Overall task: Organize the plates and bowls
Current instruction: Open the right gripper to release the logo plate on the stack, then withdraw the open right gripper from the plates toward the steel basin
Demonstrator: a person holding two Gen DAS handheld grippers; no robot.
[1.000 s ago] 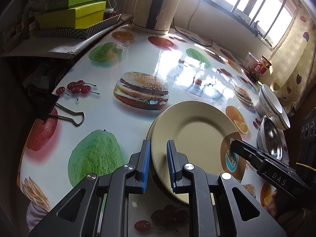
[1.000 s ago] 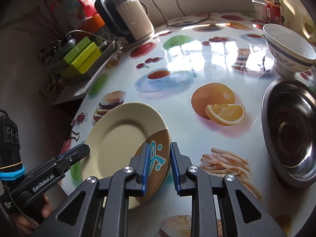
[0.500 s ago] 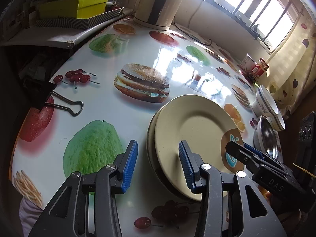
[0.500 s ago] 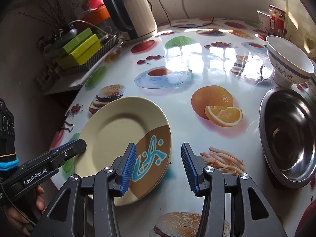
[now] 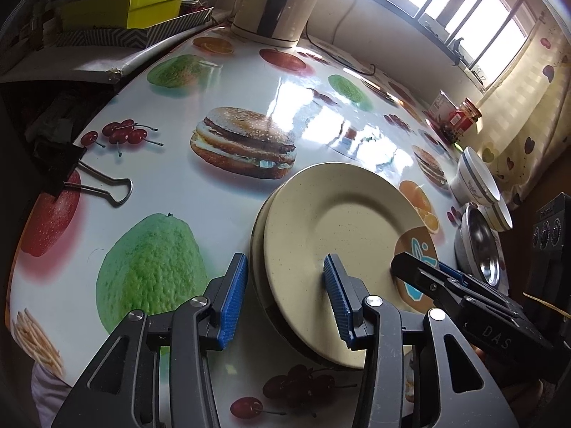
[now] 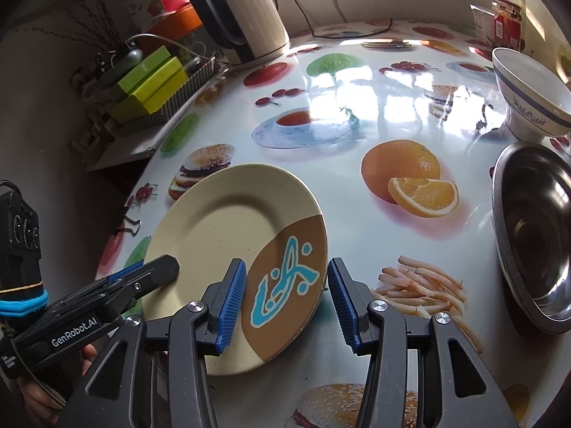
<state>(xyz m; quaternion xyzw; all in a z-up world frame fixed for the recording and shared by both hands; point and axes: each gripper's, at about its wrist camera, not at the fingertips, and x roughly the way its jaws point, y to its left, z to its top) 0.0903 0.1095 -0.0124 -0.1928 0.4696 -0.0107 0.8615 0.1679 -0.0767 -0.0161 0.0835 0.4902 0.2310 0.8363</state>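
left wrist view: the left hand-held gripper (image 5: 285, 296) is seen released, its blue pads spread wide on either side of the near-left rim of the top plate (image 5: 339, 228), with nothing clamped between them. the cream plate, marked with a brown segment and a blue design, is laid flat on a second plate (image 5: 257, 235), whose edge is shown just beneath it on the left. both are carried by the bench (image 5: 200, 214), which is covered with a glossy cloth printed with burgers, fruit and fries. at the right of this view the right hand-held gripper (image 5: 421, 271) is seen reaching over the plate's brown segment. a binder clip (image 5: 89, 182) is seen at the left edge of the bench, a kettle (image 5: 285, 3) at the far side, and green boxes (image 5: 142, 3) are stacked at the far left.

in the right wrist view the right hand-held gripper (image 6: 287, 299) is likewise seen released, its pads held apart over the brown segment and right rim of the same plate (image 6: 228, 239), gripping nothing. the left hand-held gripper (image 6: 157, 271) is seen at the plate's left rim. a steel bowl (image 6: 535, 228) is placed at the right of the bench (image 6: 357, 114), well apart from the plates, and a white bowl with a blue band (image 6: 528, 96) is stood just beyond it. red jars (image 6: 506, 18) are seen at the far right.
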